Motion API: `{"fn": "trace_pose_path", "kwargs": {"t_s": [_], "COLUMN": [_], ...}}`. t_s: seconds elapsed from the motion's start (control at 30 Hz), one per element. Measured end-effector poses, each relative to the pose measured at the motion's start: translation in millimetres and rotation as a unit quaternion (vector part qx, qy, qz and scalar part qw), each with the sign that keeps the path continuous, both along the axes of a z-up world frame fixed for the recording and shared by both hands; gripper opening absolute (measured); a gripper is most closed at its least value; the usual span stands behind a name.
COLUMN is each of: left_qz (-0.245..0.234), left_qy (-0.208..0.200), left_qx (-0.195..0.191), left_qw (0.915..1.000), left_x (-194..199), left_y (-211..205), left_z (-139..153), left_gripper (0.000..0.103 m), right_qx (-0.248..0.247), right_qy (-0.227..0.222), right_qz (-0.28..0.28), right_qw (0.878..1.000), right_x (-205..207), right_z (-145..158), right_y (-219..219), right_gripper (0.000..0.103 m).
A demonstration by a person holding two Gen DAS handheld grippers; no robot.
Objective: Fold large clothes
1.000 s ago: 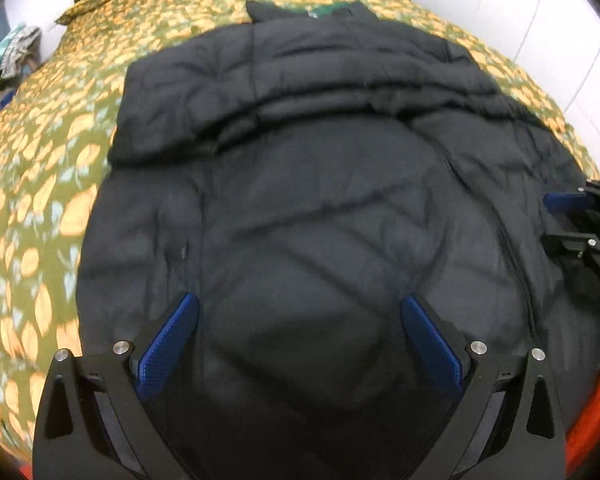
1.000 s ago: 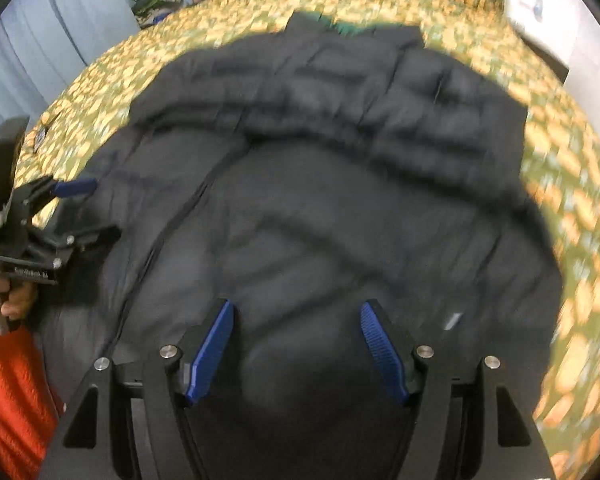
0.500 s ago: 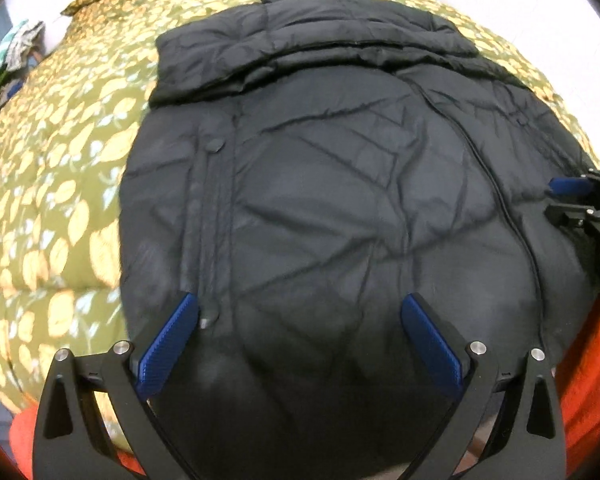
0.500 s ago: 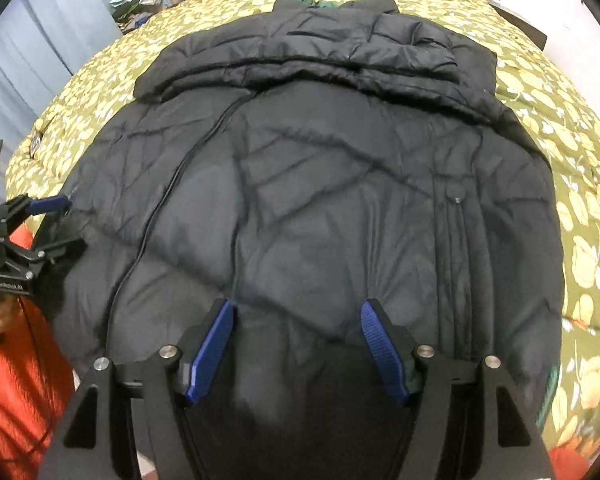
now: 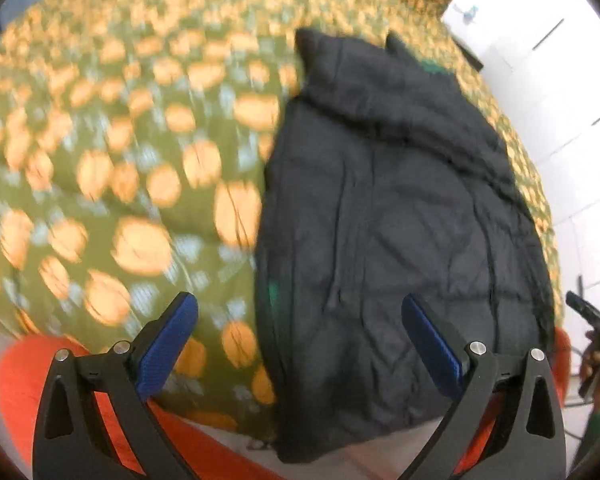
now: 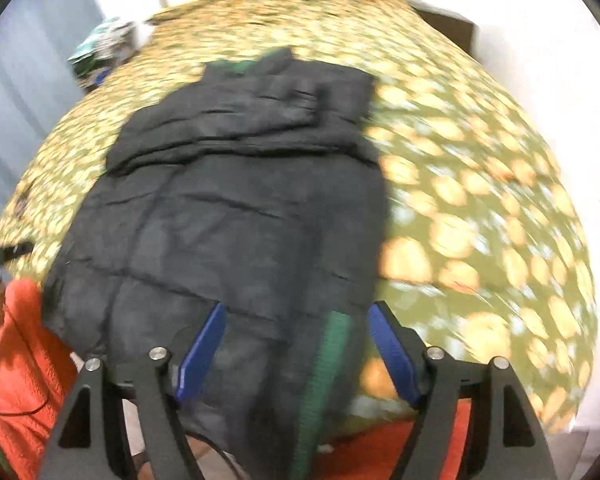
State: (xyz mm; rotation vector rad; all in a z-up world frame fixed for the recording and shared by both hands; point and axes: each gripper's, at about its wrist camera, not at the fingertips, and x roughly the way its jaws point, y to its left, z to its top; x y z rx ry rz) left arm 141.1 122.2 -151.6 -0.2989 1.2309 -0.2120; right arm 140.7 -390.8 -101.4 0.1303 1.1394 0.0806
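We pull both grippers apart over a black jacket (image 5: 400,220) lying on the floral quilt (image 5: 120,160). Half a second ago each camera had the jacket filling its frame; now the left view holds it in the right half, quilt across the left, while the right view shows it centre-left, its collar toward the top. The left gripper (image 5: 300,344) hangs wide open with nothing between its 2 blue pads, 1 pad over quilt and 1 over jacket. The right gripper (image 6: 296,352) has just been opening; its jaws straddle the jacket's near hem and a green strip (image 6: 328,380) without pressing on either (motion blur leaves the edge soft). We judge the sleeves already folded in across the chest, and the hands now moving out toward the jacket's 2 side edges for the next fold.
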Motion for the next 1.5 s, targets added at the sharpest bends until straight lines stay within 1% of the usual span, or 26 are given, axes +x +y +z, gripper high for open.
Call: {"fn": "trace_pose_path", "kwargs": {"t_s": [0.03,0.07,0.17,0.23,0.3,0.4,0.43,0.5,0.53,0.57,0.6,0.63,0.67,0.7,0.73,0.77,0.8,0.83,0.87,1.03,1.13,1.2,1.37,1.5], "left_qz": [-0.015,-0.028,-0.065,-0.073,-0.071,-0.078,-0.079,-0.083,-0.082,-0.081,-0.081,-0.082,-0.087,-0.089,-0.091,-0.094,-0.095,-0.096,-0.095,-0.079,-0.072,-0.07,-0.084,-0.093], "left_qy": [0.019,0.029,0.051,0.067,0.072,0.077,0.08,0.091,0.096,0.097,0.098,0.099,0.101,0.101,0.099,0.096,0.092,0.085,0.078,0.043,0.019,0.011,0.014,0.027], "left_qx": [-0.006,-0.007,0.001,-0.003,0.0,0.009,0.01,0.011,0.018,0.025,0.032,0.036,0.044,0.05,0.056,0.052,0.048,0.043,0.038,0.01,0.001,-0.003,0.004,0.01], "left_qw": [0.9997,0.9992,0.9966,0.9951,0.9948,0.9939,0.9936,0.9923,0.9918,0.9916,0.9914,0.991,0.9901,0.9896,0.9893,0.9895,0.9901,0.9908,0.9917,0.9959,0.9972,0.9975,0.9964,0.9953], "left_x": [-2,-5,-14,-18,-21,-25,-27,-31,-33,-34,-36,-38,-39,-41,-41,-41,-42,-42,-43,-37,-41,-43,-56,-76], "left_y": [-7,-13,-36,-47,-52,-55,-57,-58,-58,-57,-56,-57,-57,-54,-52,-51,-50,-49,-48,-44,-37,-33,-30,-30], "left_z": [-10,-16,-33,-42,-46,-48,-49,-51,-51,-50,-49,-47,-43,-39,-34,-28,-23,-16,-9,22,43,51,57,57], "left_gripper": [0.101,0.101,0.101,0.101,0.101,0.101,0.101,0.097,0.091,0.083,0.079,0.069,0.058,0.051,0.039,0.03,0.026,0.02,0.017,0.015,0.015,0.015,0.015,0.015], "right_qx": [0.001,0.008,0.061,0.094,0.118,0.146,0.15,0.134,0.125,0.118,0.112,0.107,0.103,0.105,0.108,0.108,0.108,0.115,0.124,0.164,0.174,0.178,0.185,0.208], "right_qy": [0.015,0.026,0.063,0.087,0.114,0.134,0.142,0.147,0.15,0.15,0.146,0.144,0.142,0.138,0.132,0.125,0.121,0.113,0.106,0.073,0.059,0.053,0.051,0.064], "right_qz": [-0.017,-0.024,-0.033,-0.028,-0.023,-0.002,0.009,0.024,0.032,0.038,0.041,0.041,0.041,0.041,0.045,0.051,0.054,0.057,0.058,0.052,0.051,0.05,0.05,0.046], "right_qw": [1.0,0.999,0.996,0.991,0.986,0.98,0.978,0.98,0.98,0.981,0.982,0.983,0.984,0.984,0.984,0.985,0.985,0.985,0.985,0.982,0.982,0.981,0.98,0.975], "right_x": [-3,-6,-18,-24,-27,-28,-28,-29,-28,-27,-27,-26,-25,-25,-24,-23,-24,-23,-21,-14,-14,-16,-28,-46], "right_z": [-4,-7,-26,-40,-55,-68,-72,-72,-71,-70,-65,-62,-58,-54,-50,-44,-40,-34,-30,-8,5,9,12,16], "right_y": [-13,-20,-32,-28,-21,-8,-1,11,15,18,19,19,19,17,17,19,21,22,21,14,5,-1,0,1], "right_gripper": [0.076,0.076,0.076,0.076,0.076,0.076,0.076,0.078,0.076,0.073,0.059,0.05,0.037,0.031,0.029,0.025,0.023,0.022,0.02,0.018,0.018,0.018,0.018,0.017]}}
